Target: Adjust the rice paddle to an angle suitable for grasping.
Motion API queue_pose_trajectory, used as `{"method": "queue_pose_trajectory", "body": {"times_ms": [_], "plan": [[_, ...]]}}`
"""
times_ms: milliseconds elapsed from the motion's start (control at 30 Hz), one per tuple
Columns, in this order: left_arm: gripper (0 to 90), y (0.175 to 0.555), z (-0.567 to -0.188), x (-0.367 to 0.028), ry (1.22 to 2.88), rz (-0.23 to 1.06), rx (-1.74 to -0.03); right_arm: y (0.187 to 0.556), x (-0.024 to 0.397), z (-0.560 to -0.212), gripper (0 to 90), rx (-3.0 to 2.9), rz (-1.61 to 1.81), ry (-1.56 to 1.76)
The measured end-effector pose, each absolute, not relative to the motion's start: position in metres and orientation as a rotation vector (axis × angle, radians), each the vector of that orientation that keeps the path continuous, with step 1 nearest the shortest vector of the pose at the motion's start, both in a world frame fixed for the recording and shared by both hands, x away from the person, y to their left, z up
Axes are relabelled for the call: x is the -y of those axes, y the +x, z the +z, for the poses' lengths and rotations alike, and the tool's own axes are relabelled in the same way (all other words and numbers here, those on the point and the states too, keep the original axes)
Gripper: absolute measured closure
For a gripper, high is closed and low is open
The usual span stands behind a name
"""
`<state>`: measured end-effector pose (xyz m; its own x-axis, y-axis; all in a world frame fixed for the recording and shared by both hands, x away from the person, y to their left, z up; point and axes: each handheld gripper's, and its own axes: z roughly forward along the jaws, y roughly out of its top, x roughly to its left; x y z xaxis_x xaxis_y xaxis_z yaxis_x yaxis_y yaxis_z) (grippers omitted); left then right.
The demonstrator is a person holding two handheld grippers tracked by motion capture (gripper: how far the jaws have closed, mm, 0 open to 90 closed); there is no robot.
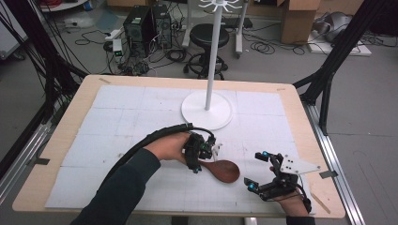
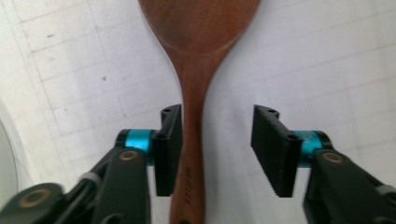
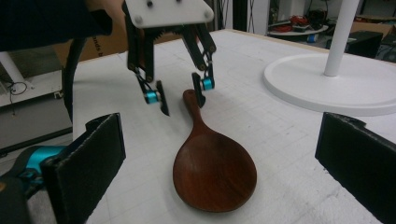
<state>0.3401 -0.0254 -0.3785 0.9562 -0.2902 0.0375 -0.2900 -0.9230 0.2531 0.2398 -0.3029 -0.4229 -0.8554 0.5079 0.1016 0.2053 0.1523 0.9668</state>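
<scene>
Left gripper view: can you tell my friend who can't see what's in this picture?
A dark brown wooden spoon lies on a white gridded table mat, its handle running between the two black jaws of the left gripper. The jaws stand apart: one is against the handle, the other is clear of it.

Table (image 1: 61, 140): wooden spoon (image 1: 224, 170), white stand (image 1: 206, 110)

High view overhead; both tool views close, sharing wooden spoon (image 2: 196, 93)
</scene>
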Motion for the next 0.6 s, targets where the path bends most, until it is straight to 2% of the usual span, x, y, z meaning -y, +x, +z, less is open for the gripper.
{"method": "queue_pose_trajectory", "body": {"times_ms": [100, 400, 500, 600], "plan": [[43.0, 0.340, -0.372, 0.014, 2.840, -0.060, 0.364, 0.240, 0.302, -0.423, 0.5, -2.185, 1.767, 0.689], [22.2, 0.335, -0.361, -0.020, 2.806, -0.057, 0.241, 0.240, 0.299, -0.422, 0.5, -2.190, 1.765, 0.676], [15.4, 0.333, -0.361, -0.027, 2.798, -0.098, 0.197, 0.240, 0.298, -0.422, 0.5, -2.197, 1.769, 0.668], [5.8, 0.332, -0.361, -0.035, 2.788, -0.062, 0.134, 0.240, 0.296, -0.422, 0.5, -2.204, 1.769, 0.669]]}}
